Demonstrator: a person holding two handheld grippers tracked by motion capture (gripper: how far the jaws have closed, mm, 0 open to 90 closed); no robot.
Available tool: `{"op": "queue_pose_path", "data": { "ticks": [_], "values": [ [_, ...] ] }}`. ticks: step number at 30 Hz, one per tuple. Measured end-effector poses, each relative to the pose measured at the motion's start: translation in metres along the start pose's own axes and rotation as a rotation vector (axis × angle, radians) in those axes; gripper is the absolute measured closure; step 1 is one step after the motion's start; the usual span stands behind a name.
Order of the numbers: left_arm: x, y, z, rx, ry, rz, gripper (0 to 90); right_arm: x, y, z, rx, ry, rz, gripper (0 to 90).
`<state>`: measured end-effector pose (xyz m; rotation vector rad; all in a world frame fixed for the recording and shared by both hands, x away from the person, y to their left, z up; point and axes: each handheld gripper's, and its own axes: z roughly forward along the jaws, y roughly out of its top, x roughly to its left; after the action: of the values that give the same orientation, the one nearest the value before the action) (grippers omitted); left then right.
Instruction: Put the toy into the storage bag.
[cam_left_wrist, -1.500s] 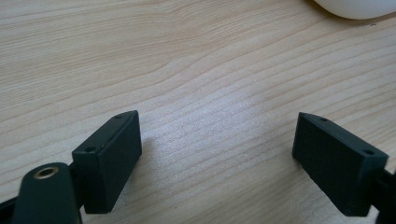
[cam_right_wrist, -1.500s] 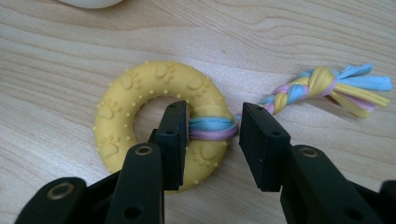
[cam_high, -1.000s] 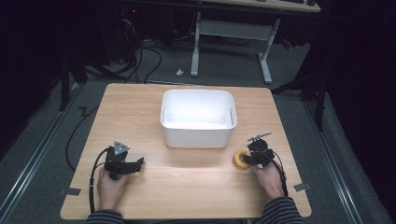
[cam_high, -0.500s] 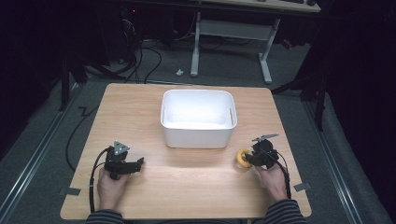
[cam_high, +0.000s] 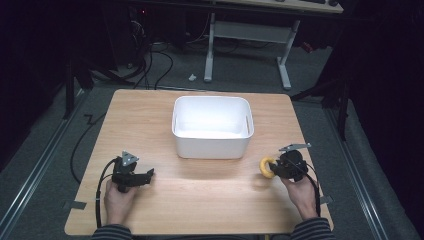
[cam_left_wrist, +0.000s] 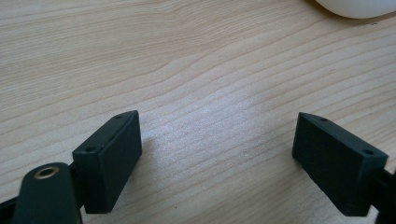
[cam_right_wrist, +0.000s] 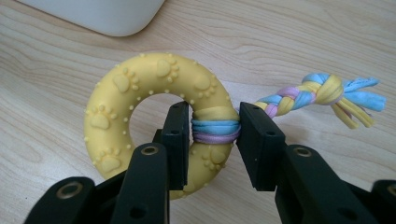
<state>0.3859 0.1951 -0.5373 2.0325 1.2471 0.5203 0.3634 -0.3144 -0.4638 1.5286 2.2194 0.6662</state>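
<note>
Our right gripper (cam_right_wrist: 214, 129) is clamped on the yellow ring dog toy (cam_right_wrist: 149, 116) at its rope wrap, near the table's (cam_high: 200, 200) right front, just beside the white bin (cam_high: 212, 127). Our left gripper (cam_left_wrist: 217, 158) rests with jaws apart, holding nothing. We judge the grasp made; the next move is probably lifting the toy over the rim.

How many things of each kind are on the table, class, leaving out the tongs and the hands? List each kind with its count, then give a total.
White plastic bin: 1
Yellow ring dog toy with braided rope: 1
Total: 2
</note>
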Motion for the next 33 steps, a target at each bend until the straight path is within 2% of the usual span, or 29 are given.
{"op": "queue_pose_path", "data": {
  "ticks": [15, 19, 25, 33],
  "values": [
    [0.0, 0.0, 0.0, 0.0, 0.0, 0.0, 16.1, -0.002, 0.007, -0.022, -0.047, -0.003, 0.004, 65.6],
    [0.001, 0.0, 0.0, -0.003, -0.004, -0.006, 16.1, -0.003, 0.015, -0.033, -0.05, -0.014, -0.003, 65.5],
    [0.003, 0.0, 0.0, -0.005, -0.007, -0.017, 16.8, 0.002, 0.025, -0.051, -0.085, -0.027, -0.022, 65.6],
    [0.001, 0.0, 0.0, -0.003, 0.005, -0.008, 16.8, -0.001, 0.034, -0.06, -0.104, -0.03, -0.019, 65.5]
  ]
}}
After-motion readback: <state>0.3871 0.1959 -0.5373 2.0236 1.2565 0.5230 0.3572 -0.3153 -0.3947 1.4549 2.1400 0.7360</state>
